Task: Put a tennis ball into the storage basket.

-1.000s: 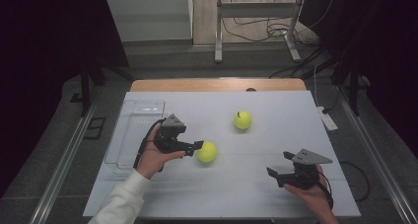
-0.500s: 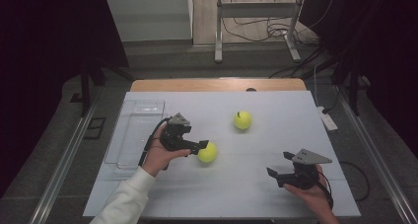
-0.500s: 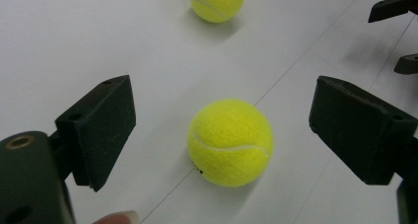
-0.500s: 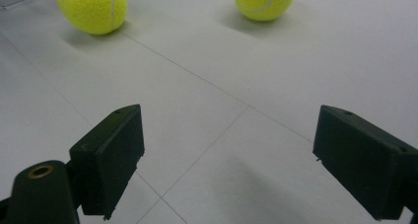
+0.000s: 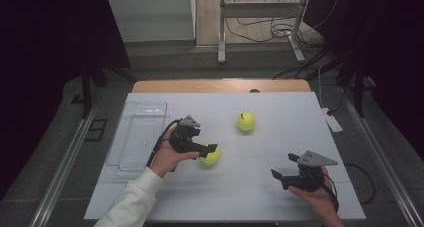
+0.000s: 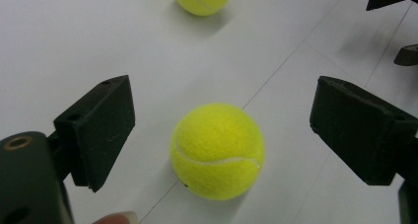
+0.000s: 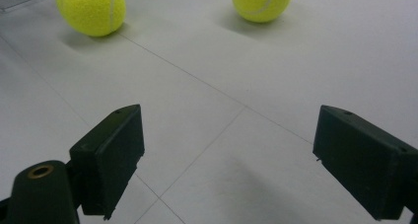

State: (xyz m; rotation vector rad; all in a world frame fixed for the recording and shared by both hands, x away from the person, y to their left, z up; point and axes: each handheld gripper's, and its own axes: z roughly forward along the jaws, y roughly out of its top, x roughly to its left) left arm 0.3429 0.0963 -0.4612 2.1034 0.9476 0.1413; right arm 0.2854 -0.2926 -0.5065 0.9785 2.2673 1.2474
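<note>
Left gripper (image 5: 209,150), jaws spread wide w/ nothing clamped, straddles the near tennis ball (image 5: 210,155); in the left gripper view that ball (image 6: 217,151) sits on the white table (image 5: 280,117) between the two pads, roughly centred, gaps on both sides. To grip well: keep the ball centred, drop the jaws until pads meet the ball's widest girth, then close evenly so it doesn't squirt out toward 12 o'clock; felt is grippy, so light pressure probably suffices. Second tennis ball (image 5: 246,121) lies at approx. 1 o'clock from the first, well apart. Clear tray (image 5: 131,137) sits at 9 o'clock of the left gripper, a likely drop spot. Right gripper (image 5: 286,168), also fully open and empty, waits at 4 o'clock, near the table's front edge.
</note>
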